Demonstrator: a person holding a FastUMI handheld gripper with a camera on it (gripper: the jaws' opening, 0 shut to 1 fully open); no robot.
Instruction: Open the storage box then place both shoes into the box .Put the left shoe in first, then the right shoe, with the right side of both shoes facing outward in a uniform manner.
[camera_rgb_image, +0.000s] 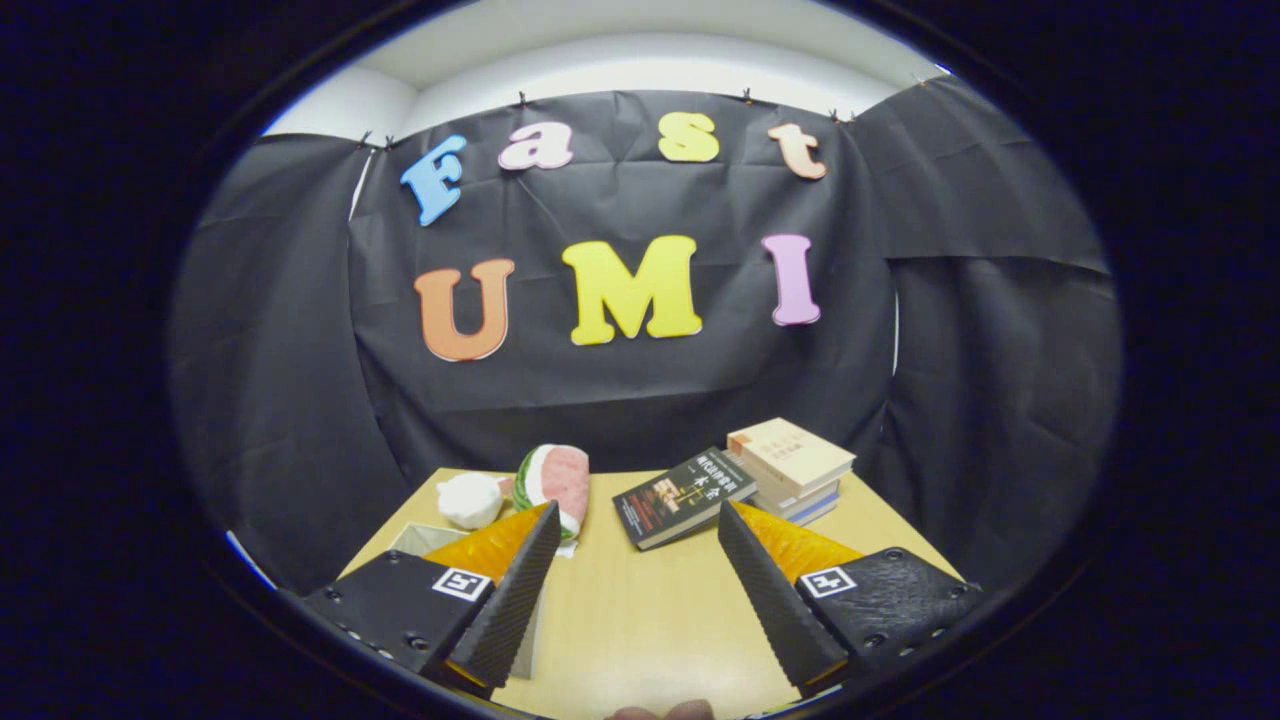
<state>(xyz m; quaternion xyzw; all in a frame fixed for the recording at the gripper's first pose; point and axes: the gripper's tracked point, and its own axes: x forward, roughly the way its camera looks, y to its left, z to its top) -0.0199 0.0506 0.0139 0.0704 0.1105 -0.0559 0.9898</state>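
Note:
My gripper (637, 512) is open above a light wooden table (640, 620), with nothing between its fingers. A pale box (415, 537) stands at the table's left, mostly hidden behind the left finger (515, 590); I cannot tell whether its lid is up. Just beyond that finger's tip lie a pink and green item with a white edge (557, 478) and a white rounded item (470, 500). They may be the shoes, but their shape is too unclear to tell.
A dark book (685, 495) lies flat just ahead of the right finger, leaning on a stack of tan and blue books (790, 462) at the table's far right. Black cloth walls close the booth behind. A person's fingertip (660, 712) shows under the gripper.

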